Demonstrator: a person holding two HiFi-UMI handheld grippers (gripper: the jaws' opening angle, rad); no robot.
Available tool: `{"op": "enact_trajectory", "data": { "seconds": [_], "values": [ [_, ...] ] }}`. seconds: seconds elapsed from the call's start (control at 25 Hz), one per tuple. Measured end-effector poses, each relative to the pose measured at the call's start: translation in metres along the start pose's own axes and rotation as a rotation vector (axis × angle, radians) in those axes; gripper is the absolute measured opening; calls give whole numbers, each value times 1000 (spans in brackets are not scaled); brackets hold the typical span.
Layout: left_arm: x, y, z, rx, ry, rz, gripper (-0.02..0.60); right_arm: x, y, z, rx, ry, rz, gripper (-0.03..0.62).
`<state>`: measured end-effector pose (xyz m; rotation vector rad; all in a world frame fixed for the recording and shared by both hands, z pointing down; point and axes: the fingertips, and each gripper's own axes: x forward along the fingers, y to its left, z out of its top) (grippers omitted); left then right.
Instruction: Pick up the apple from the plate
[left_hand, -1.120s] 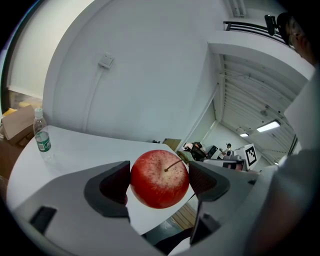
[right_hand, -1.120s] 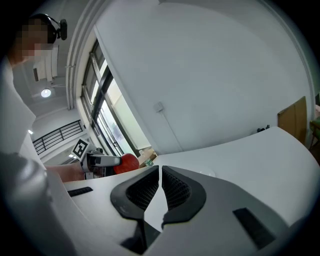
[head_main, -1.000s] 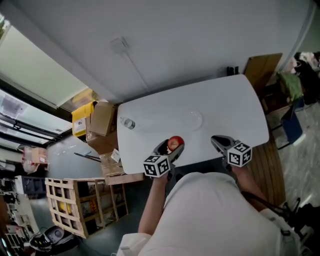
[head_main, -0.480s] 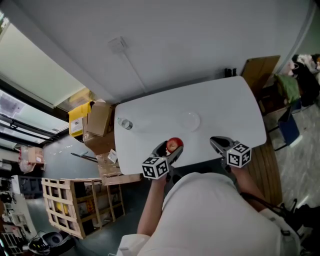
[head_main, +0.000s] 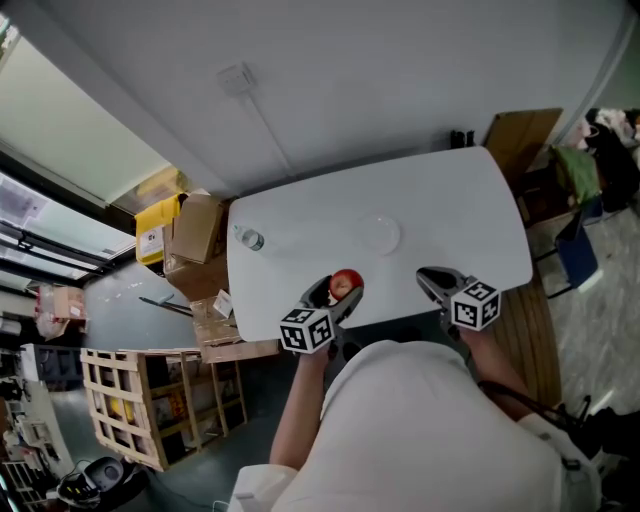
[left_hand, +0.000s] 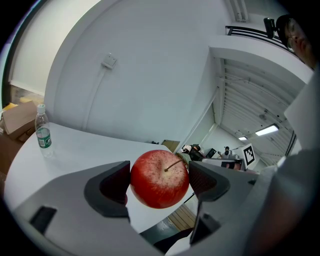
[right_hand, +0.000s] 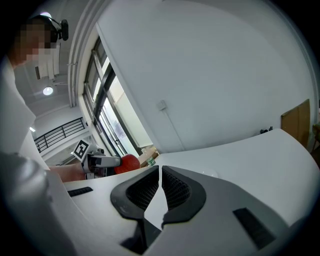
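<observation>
Left claw (left_hand: 161, 181) clamped on the red apple (head_main: 346, 283) — gripped between both pads, over the near edge of the white table (head_main: 450, 210). Clear plate (head_main: 380, 236) lies ahead, to its right. Right claw (right_hand: 160, 192) — jaws together, nothing between them.

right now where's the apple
The apple is clamped in the left tool, over the table's near edge, left of centre in the head view.
</observation>
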<state>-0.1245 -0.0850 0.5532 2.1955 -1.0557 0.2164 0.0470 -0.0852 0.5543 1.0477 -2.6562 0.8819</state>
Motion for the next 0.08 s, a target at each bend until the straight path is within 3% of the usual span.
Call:
{"op": "enact_trajectory", "data": {
  "seconds": [0.08],
  "values": [
    [0, 2, 1, 5, 2, 2, 367, 1, 2, 1, -3, 1, 5, 44]
  ]
}}
